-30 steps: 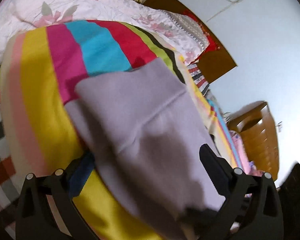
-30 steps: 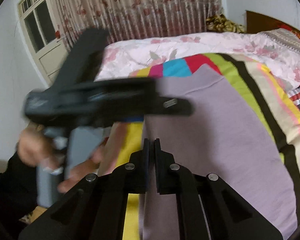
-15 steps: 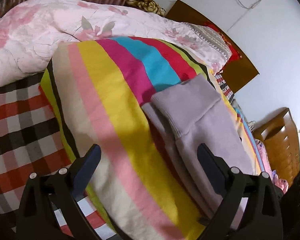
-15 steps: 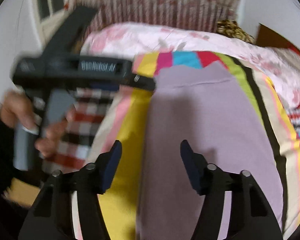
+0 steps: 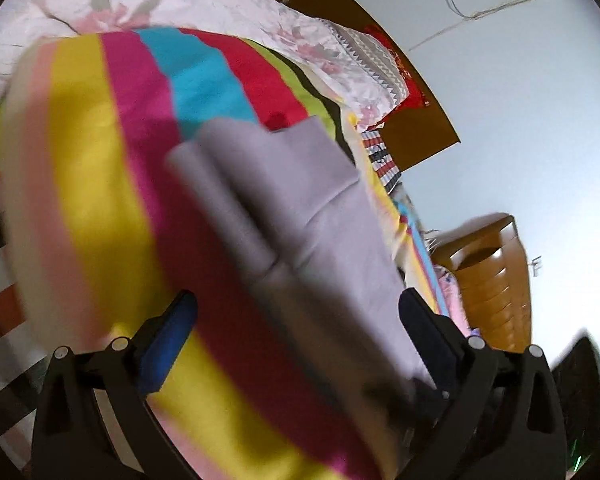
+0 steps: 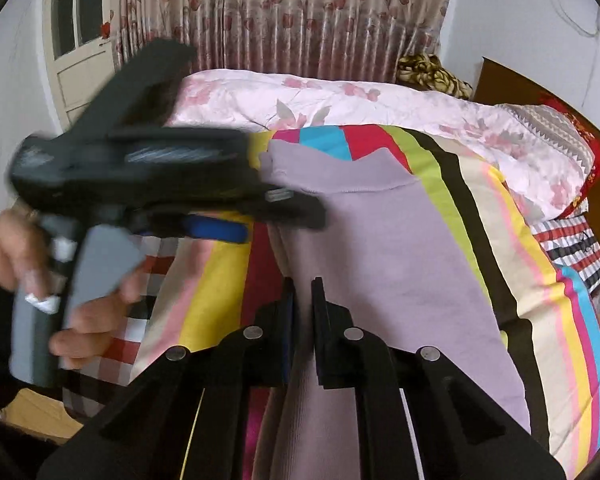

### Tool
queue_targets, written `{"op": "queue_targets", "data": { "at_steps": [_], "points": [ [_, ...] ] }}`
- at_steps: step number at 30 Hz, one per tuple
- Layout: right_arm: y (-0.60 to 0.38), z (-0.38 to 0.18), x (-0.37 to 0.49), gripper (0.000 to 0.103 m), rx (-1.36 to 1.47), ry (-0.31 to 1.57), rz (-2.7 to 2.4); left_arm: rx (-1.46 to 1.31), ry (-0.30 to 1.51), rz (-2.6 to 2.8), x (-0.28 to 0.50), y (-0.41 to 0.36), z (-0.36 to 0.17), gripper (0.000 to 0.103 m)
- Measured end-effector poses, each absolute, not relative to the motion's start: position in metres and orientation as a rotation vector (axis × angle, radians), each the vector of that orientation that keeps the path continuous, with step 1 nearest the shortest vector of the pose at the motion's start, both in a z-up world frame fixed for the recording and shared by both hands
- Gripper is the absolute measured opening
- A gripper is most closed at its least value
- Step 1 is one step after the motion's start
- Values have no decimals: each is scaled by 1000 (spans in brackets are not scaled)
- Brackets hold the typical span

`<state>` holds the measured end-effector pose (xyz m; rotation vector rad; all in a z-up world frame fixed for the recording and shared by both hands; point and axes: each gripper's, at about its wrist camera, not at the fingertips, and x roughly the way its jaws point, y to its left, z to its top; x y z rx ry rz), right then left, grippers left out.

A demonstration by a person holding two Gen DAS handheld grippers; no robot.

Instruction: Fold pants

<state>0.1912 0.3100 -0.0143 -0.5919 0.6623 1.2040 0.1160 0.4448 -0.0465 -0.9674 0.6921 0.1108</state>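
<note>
Lilac pants (image 6: 384, 256) lie folded lengthwise on a striped blanket (image 6: 496, 216), waistband toward the far pillows. My right gripper (image 6: 303, 308) sits at their near left edge. Its jaws stand pressed together, with a strip of lilac cloth showing in the narrow gap. The left gripper (image 6: 268, 216), held by a hand (image 6: 80, 320), hovers over the pants' far left edge. In the blurred left wrist view the left gripper (image 5: 296, 320) is open wide. The pants (image 5: 312, 216) run between and beneath its fingers (image 5: 168, 336), and the pads do not press on them.
A pink floral quilt (image 6: 340, 100) and pillows (image 6: 556, 140) lie at the head of the bed. A checked sheet (image 6: 136, 320) shows at the left. A wooden headboard (image 5: 416, 128) and dresser (image 5: 496, 280) stand to the right. Curtains (image 6: 280, 12) and a door (image 6: 80, 40) are behind.
The right gripper stood open half a second ago and has shut again at the pants' left edge. The left gripper pulled back, then came in close over the pants again, still open.
</note>
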Motion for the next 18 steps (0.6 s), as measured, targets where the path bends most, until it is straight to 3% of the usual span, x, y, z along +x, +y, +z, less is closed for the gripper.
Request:
{"op": "queue_targets", "data": {
  "at_steps": [4,6,8,9,10,12,13,16,18],
  "points": [
    [314,-23,187,11,-591,688,1222,-889,737,139,148,441,-50,94],
    [310,-27,189,14,-560,733,1247,-827,743,177,149,438,-48,66],
    [304,-27,190,38,-530,757,1258,-797,749,193,145,442,-49,50],
    [299,-25,192,73,-501,762,1261,-798,748,191,142,445,-51,40],
    [290,-21,195,89,-449,751,1263,-801,746,171,139,450,-54,38],
    [279,-18,202,86,-399,767,1271,-798,734,139,135,456,-56,34],
    [274,-18,206,76,-397,776,1254,-779,728,132,134,455,-57,34],
    [269,-22,212,67,-439,802,1199,-688,714,160,136,444,-54,33],
    [265,-23,211,67,-466,821,1171,-651,708,185,136,438,-53,33]
  ]
}}
